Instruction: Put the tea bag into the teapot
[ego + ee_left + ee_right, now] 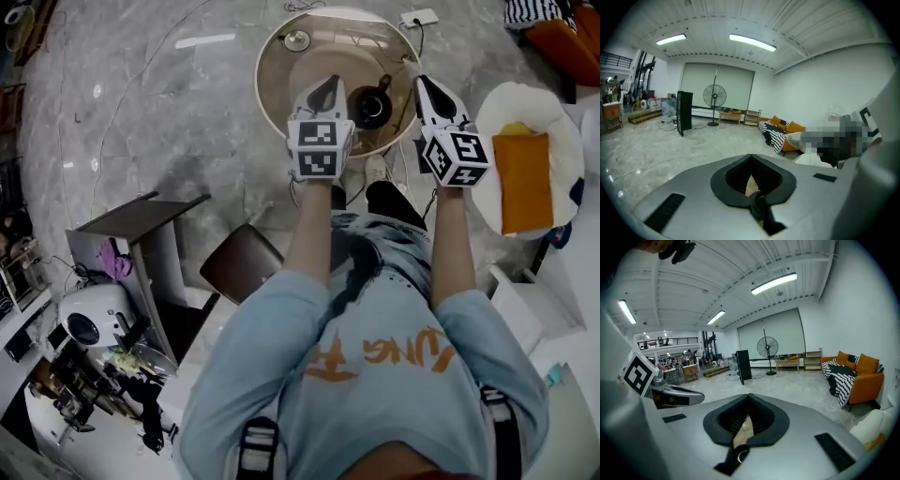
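1. Left hand-held gripper (328, 89): the left gripper view shows the jaws together, tips meeting (751, 155). A tan sliver shows in the slot behind the tips; cannot tell what it is
2. Right hand-held gripper (427, 89): same state, jaws together at the tips (749, 394), with a tan sliver in the slot behind them, not identifiable
3. Teapot (372, 105): black, upright on the round bench (281, 75). In the head view it sits between the two gripper noses, nearer the right one and touching neither
4. Tea bag: cannot be made out in any view
5. Both grippers are held level, side by side, arms stretched forward. The left one is over the bench top and the right one over its right edge
6. A small round item (295, 39) sits at the far left of the bench, well apart from the teapot; too small to identify
7. Right of the bench is a white round seat (562, 141) with an orange cushion (523, 178) on it
8. Both gripper views face across the room: a standing fan (715, 96) by the far wall and an orange sofa (862, 366) to the right
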The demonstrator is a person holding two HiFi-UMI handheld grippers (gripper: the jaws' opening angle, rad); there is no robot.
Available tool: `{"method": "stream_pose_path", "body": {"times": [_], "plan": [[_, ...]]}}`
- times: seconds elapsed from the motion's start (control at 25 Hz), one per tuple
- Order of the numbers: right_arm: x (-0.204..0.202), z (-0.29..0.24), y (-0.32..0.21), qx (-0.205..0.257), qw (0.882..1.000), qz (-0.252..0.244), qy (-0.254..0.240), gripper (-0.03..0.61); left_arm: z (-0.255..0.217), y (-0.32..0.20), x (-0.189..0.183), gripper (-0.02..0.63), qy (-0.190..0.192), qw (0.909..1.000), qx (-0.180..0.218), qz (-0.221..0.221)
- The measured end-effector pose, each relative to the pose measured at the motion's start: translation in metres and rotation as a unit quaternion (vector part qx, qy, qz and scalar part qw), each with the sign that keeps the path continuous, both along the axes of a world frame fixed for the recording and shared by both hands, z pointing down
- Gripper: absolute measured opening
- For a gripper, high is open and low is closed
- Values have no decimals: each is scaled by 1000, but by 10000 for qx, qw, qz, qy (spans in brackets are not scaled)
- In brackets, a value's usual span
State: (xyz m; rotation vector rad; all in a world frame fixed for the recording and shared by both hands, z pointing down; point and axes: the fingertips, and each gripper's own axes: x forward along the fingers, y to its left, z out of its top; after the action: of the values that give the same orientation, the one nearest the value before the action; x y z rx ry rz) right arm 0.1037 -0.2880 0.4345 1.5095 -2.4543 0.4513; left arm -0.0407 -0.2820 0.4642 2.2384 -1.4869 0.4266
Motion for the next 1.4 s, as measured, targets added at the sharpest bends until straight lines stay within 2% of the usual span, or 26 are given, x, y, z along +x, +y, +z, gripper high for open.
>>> {"method": "stream_pose_path", "body": {"times": [0.2, 0.6, 1.16, 1.4], "plan": [[-19, 48, 1, -454, 9974, -497, 260, 14, 52, 10, -7, 25, 113, 9981, -509, -313], [-33, 128, 16, -1270, 9860, -866, 640, 14, 120, 22, 8, 25, 206, 9928, -1157, -241], [-55, 210, 28, -1875, 9595, -1481, 1494, 14, 168, 31, 9, 25, 63, 9864, -1644, -13], [-53, 231, 29, -2080, 9538, -1433, 1623, 14, 179, 35, 15, 25, 32, 9840, -1778, 67]]}}
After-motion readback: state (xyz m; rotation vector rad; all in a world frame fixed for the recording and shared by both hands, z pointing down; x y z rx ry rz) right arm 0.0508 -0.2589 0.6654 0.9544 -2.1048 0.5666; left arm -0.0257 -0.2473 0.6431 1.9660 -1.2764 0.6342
